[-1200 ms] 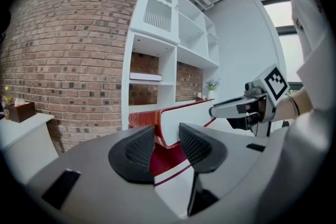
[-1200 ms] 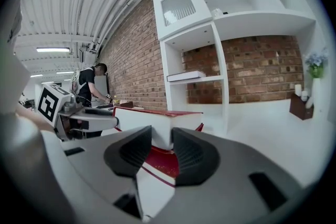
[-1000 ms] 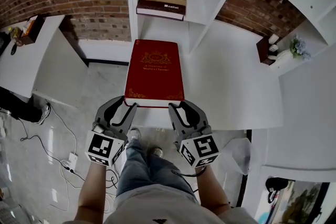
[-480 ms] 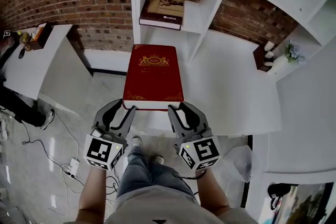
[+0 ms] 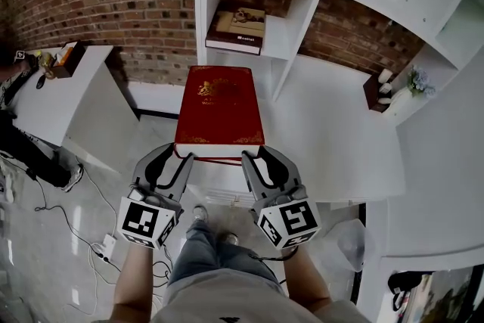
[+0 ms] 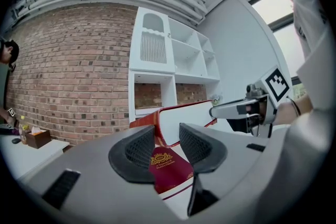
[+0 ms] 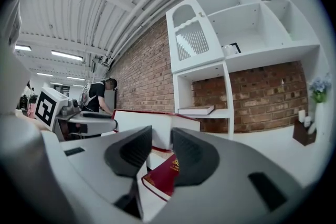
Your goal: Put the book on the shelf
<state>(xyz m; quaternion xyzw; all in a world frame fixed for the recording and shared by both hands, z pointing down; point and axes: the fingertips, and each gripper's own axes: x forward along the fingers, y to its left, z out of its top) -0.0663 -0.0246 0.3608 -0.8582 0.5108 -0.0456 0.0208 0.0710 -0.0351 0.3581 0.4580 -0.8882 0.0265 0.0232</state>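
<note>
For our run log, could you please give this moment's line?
left gripper: gripping thick red hardcover book; right gripper: same; white shelf: ahead

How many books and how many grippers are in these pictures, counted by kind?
Books: 2 (red book held by both grippers; tan book lying on the shelf)
Grippers: 2 (left gripper, right gripper)
Total: 4

**Tally, books and gear**

Books: two — red book [image 5: 219, 113], second book [image 5: 238, 30]. Grippers: two — left gripper [image 5: 175, 156], right gripper [image 5: 259, 155]. White shelf unit [image 5: 296, 19]: one. Flower pot [image 5: 417, 79]: one. Tissue box [image 5: 68, 58]: one.
</note>
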